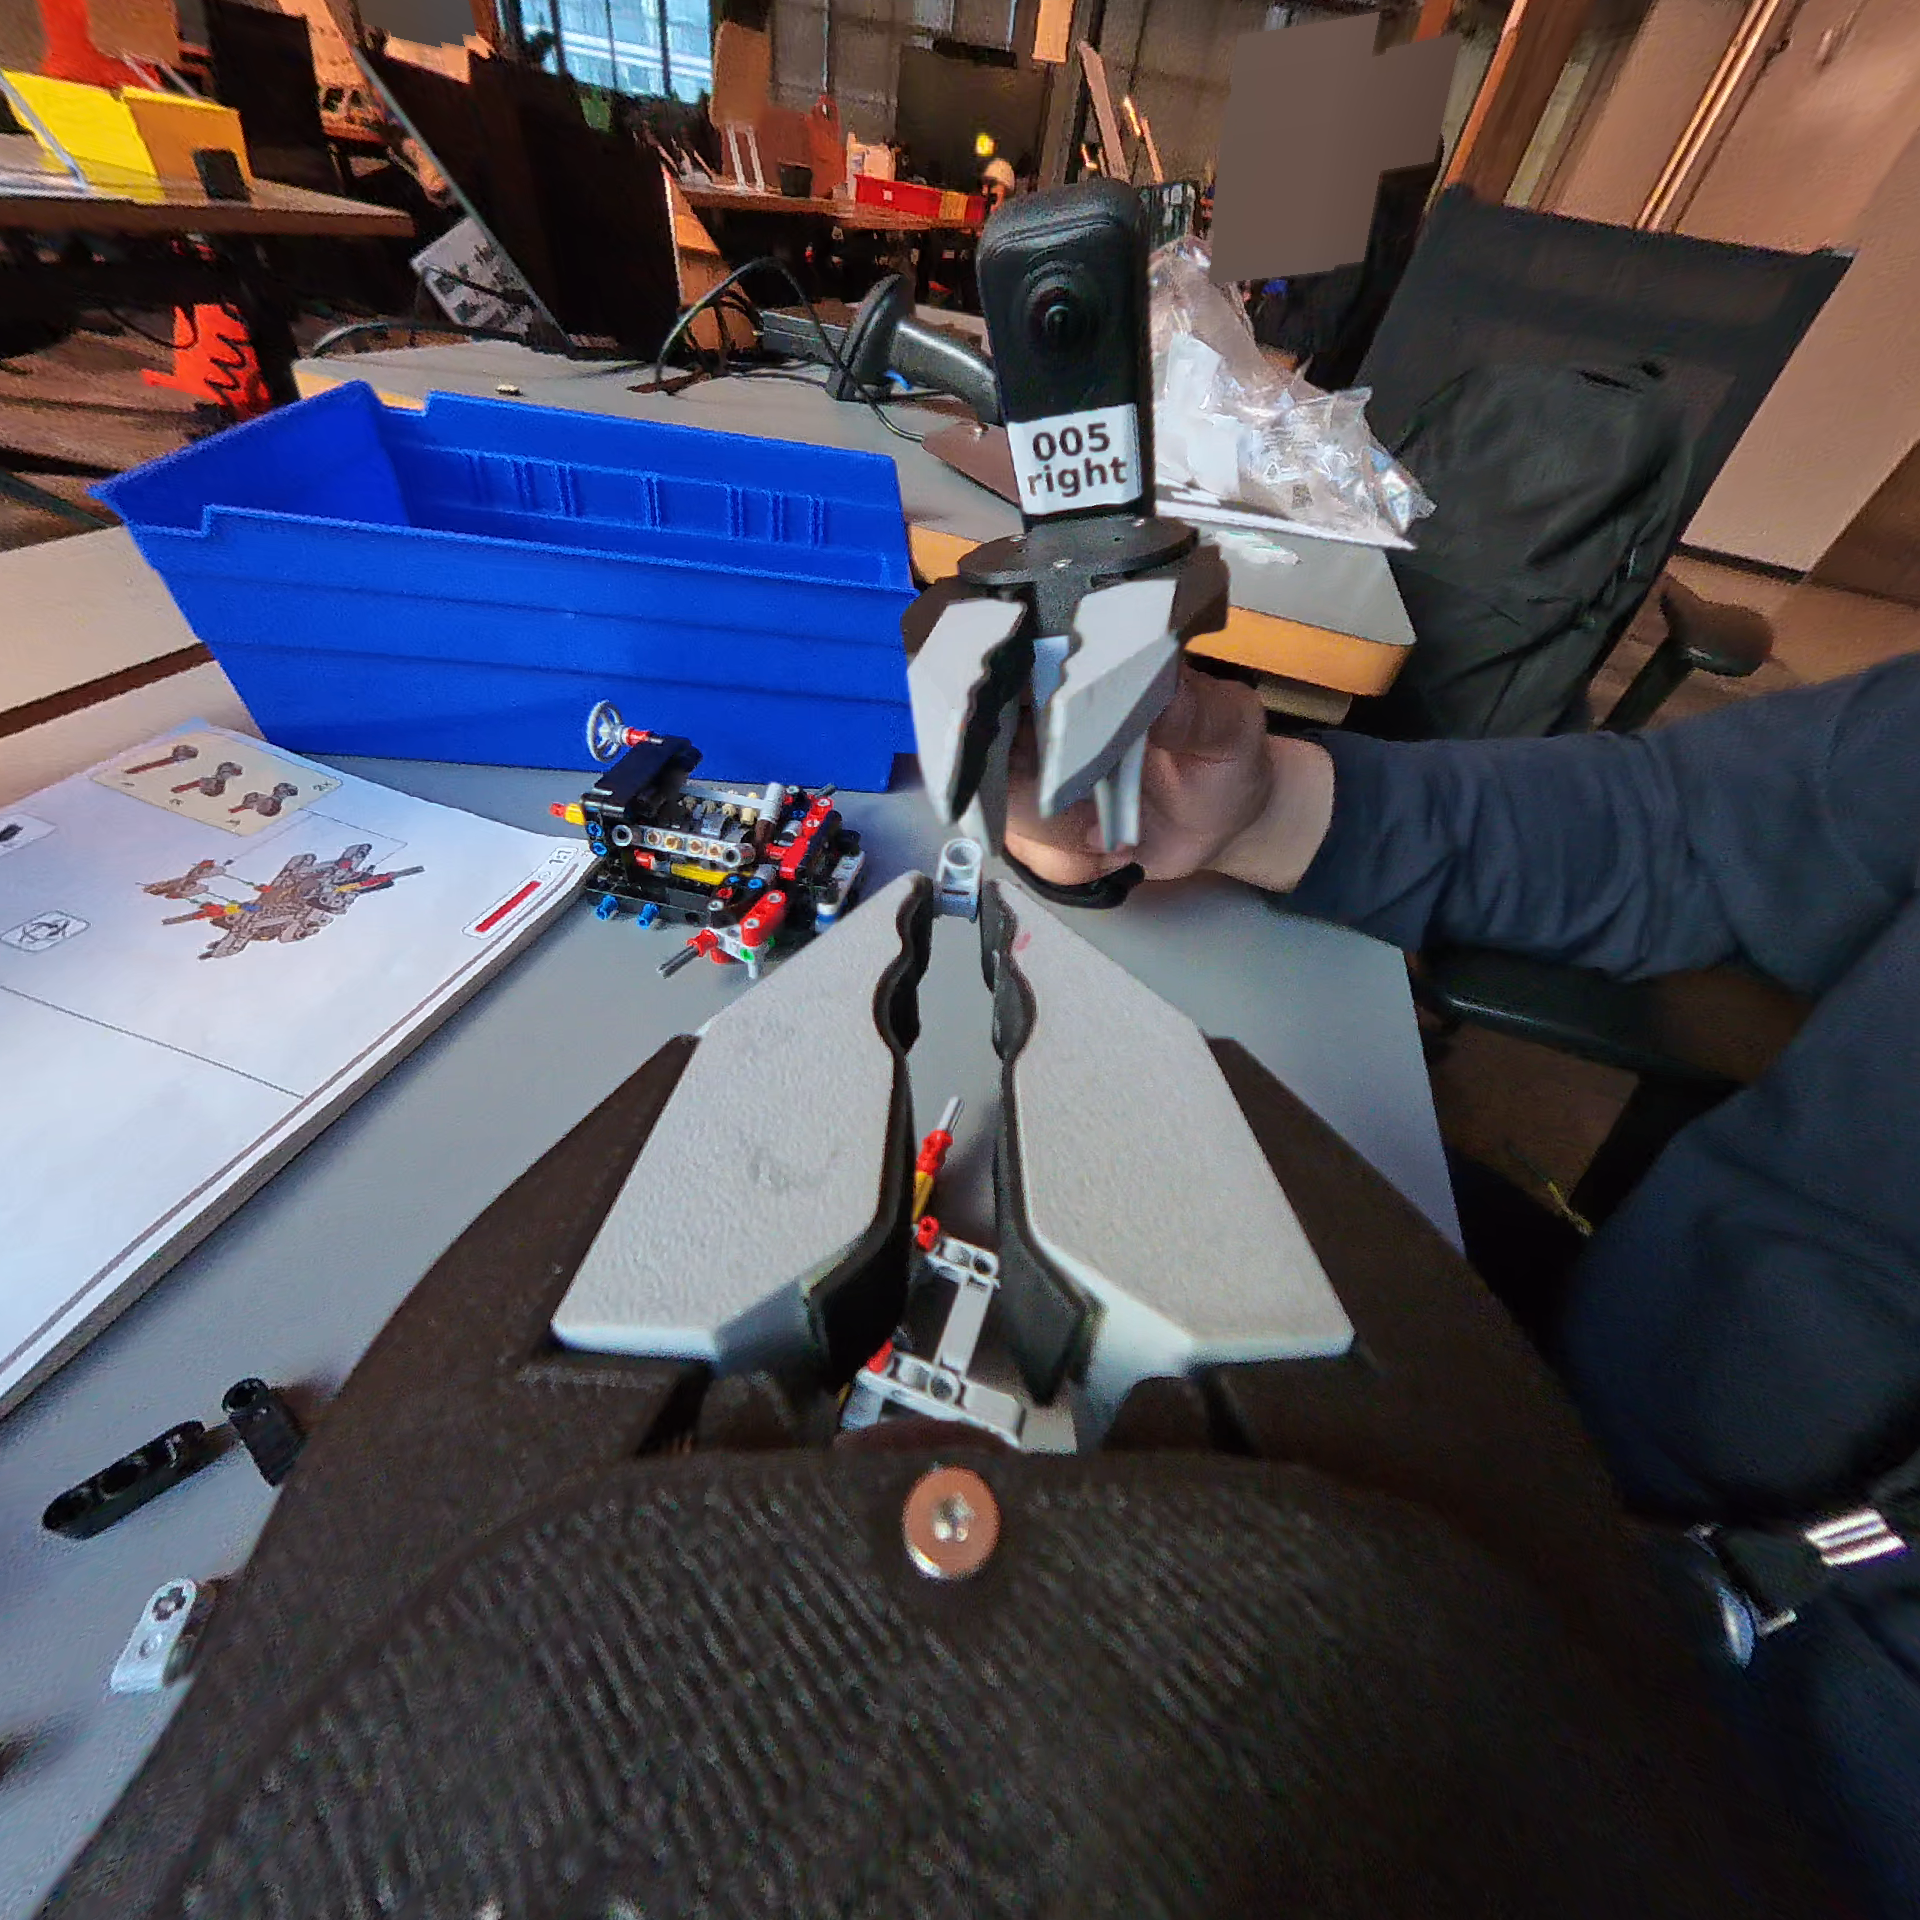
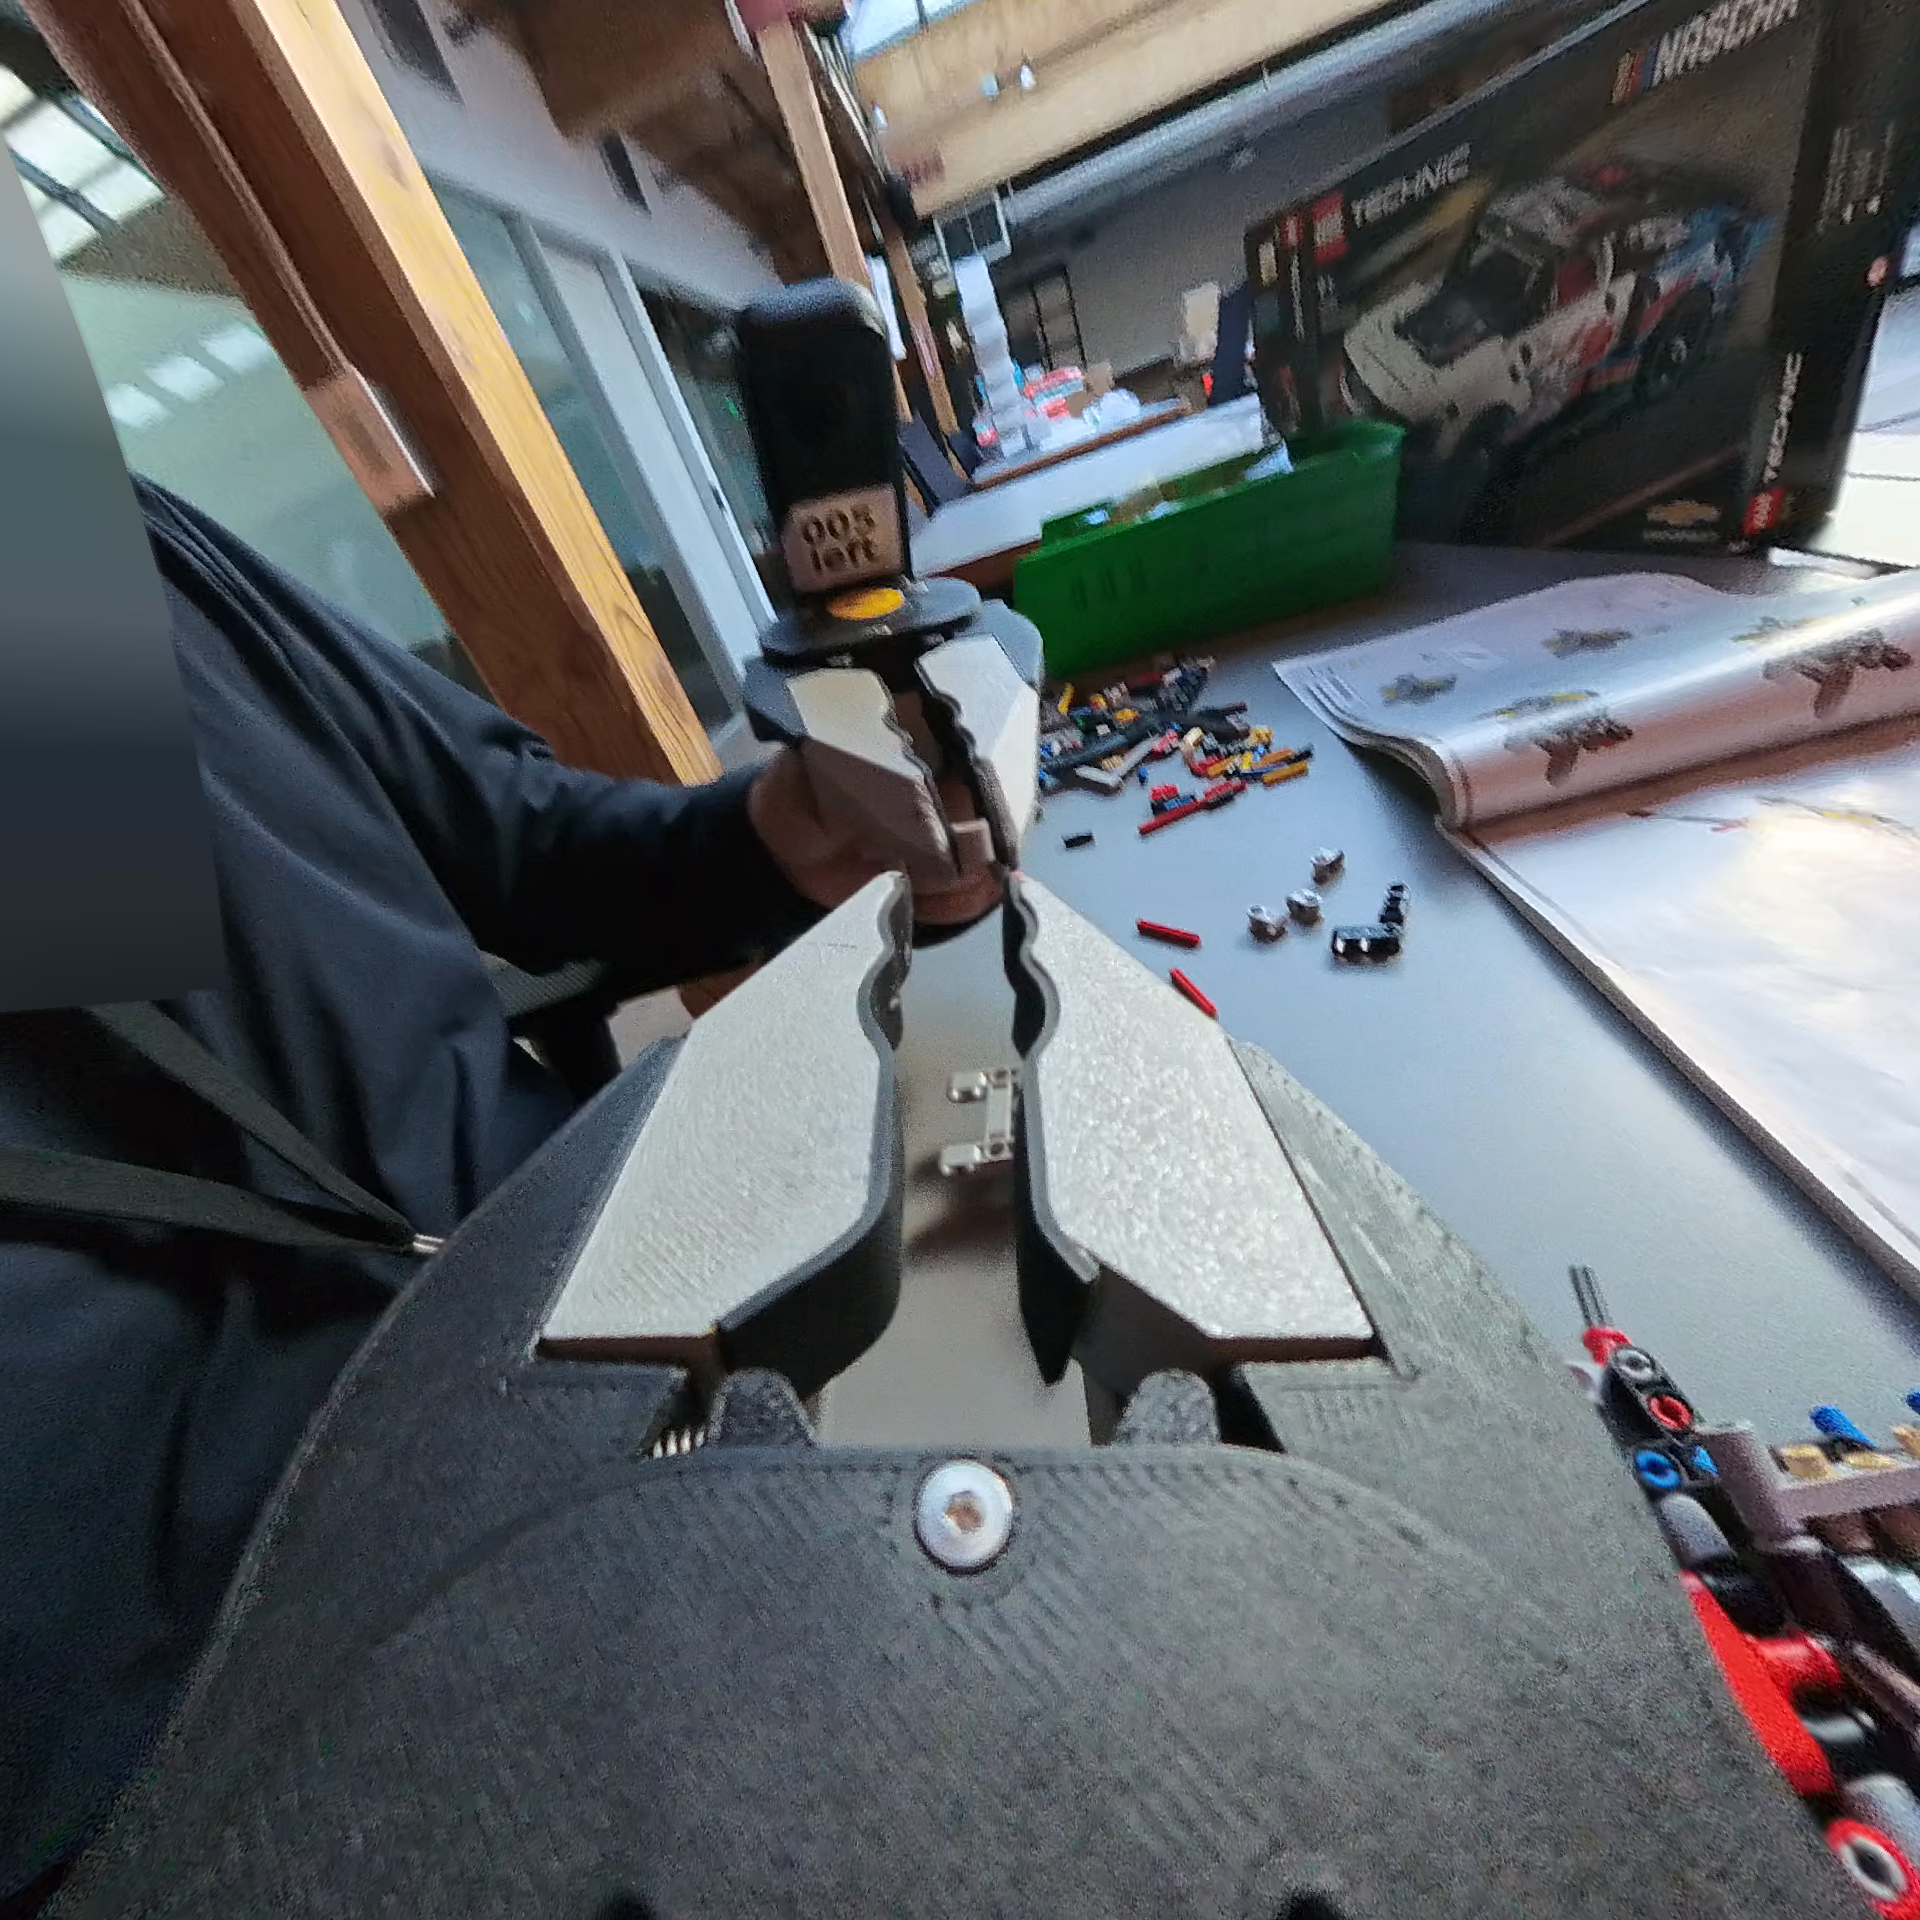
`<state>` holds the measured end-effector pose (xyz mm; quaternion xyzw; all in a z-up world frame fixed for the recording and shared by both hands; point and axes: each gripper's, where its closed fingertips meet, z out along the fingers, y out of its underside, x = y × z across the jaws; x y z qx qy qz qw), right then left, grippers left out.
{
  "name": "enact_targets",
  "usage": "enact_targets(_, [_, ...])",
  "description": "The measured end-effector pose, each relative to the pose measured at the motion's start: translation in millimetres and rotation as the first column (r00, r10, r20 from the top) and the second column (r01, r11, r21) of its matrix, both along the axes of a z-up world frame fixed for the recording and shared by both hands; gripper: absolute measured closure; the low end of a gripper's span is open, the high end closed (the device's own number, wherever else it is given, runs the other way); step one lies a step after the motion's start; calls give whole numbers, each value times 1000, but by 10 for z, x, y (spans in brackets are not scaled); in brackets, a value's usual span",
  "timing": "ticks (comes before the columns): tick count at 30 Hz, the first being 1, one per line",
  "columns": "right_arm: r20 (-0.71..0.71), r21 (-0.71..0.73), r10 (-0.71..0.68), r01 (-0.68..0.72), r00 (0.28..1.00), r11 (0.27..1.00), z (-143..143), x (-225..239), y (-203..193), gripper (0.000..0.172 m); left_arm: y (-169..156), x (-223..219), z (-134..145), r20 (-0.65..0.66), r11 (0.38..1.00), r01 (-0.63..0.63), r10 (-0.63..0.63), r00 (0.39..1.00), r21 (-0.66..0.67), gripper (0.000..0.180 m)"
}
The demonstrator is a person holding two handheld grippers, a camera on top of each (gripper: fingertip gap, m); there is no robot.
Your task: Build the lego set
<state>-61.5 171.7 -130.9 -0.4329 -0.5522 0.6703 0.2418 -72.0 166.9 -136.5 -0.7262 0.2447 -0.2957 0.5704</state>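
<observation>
Left gripper (image 1: 957, 902): jaws pinching small grey connector (image 1: 958, 878) | right gripper (image 2: 956, 899): jaws spread, nothing between | partly built model (image 1: 717, 847) on table (image 1: 1195, 997).

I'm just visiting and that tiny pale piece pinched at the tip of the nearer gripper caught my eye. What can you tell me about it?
It is a small light grey plastic connector piece, of the building-toy kind, with a short open tube at its upper end. The left gripper is shut on it: the fingertips clamp its lower part from both sides and hold it upright in the air above the grey table. The right gripper hovers open just above it, not touching.
</observation>
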Motion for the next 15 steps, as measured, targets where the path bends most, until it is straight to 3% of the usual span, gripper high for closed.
enact_targets(8, [-8,32,-22,22,1000,999,-5,-64,-74,164,-24,110,91,117,999,40,-40,992,0,174])
enact_targets(15, [-18,38,-13,14,1000,999,16,-39,-91,168,-17,170,106,141,998,58,-58,988,6,174])
